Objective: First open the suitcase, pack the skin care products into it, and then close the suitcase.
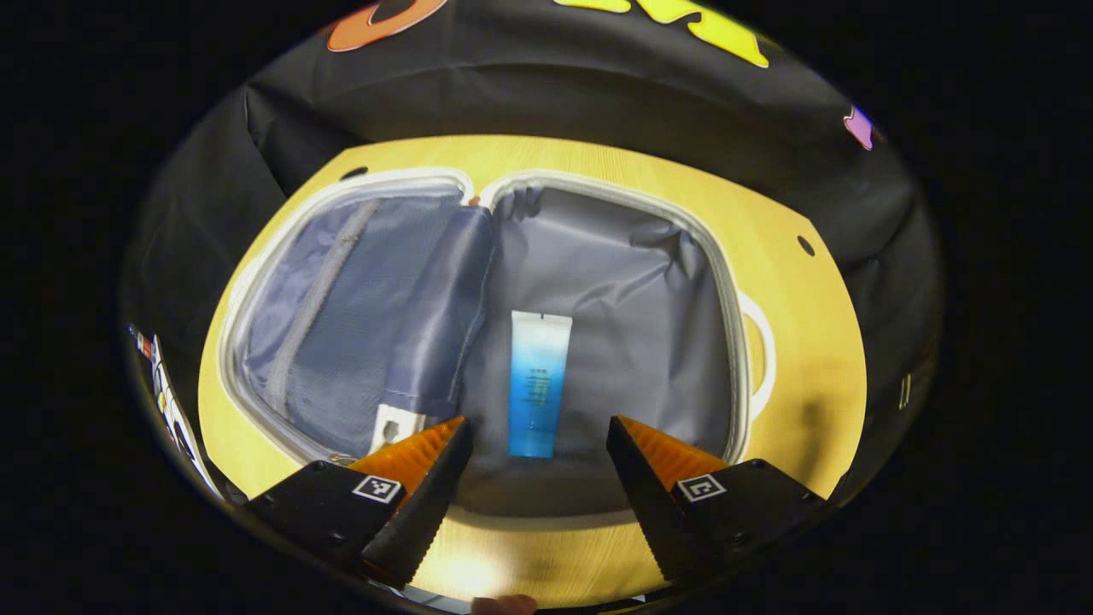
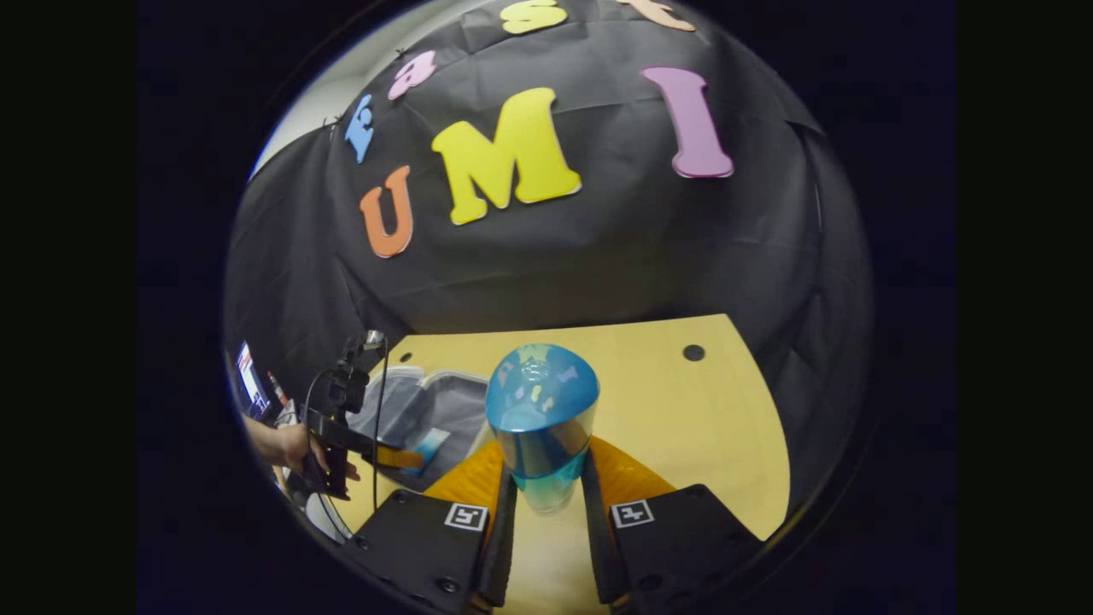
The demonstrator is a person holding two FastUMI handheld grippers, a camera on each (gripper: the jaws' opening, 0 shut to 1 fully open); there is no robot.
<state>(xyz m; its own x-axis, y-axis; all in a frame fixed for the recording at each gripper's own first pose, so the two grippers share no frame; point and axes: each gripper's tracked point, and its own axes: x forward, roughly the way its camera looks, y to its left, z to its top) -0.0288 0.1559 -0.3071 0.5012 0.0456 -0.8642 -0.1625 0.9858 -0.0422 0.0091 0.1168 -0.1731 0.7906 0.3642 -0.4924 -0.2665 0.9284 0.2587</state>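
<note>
Over the open suitcase (image 1: 598, 256) on the wooden table (image 1: 811, 342): one tube packed, one bottle in hand.

In the left gripper view the tube (image 1: 539, 384) lies flat on the grey lining of the right half, cap end near. The left gripper (image 1: 540, 444) hangs above with jaws wide apart; the tube sits between the fingertips but well below, untouched. It looks light, soft-walled and smooth, so it is best pinched across the flat middle. In the right gripper view the right gripper (image 2: 543, 489) is clamped on the lower body of a blue bottle (image 2: 541, 418), which stands upright with its domed cap above the fingers. The bottle looks rigid, glossy and probably slippery, top-heavy if gripped low, so a hold nearer mid-body would seem steadier. The suitcase sits far left of it, beside the other gripper and the hand (image 2: 290, 446) holding it.
</note>
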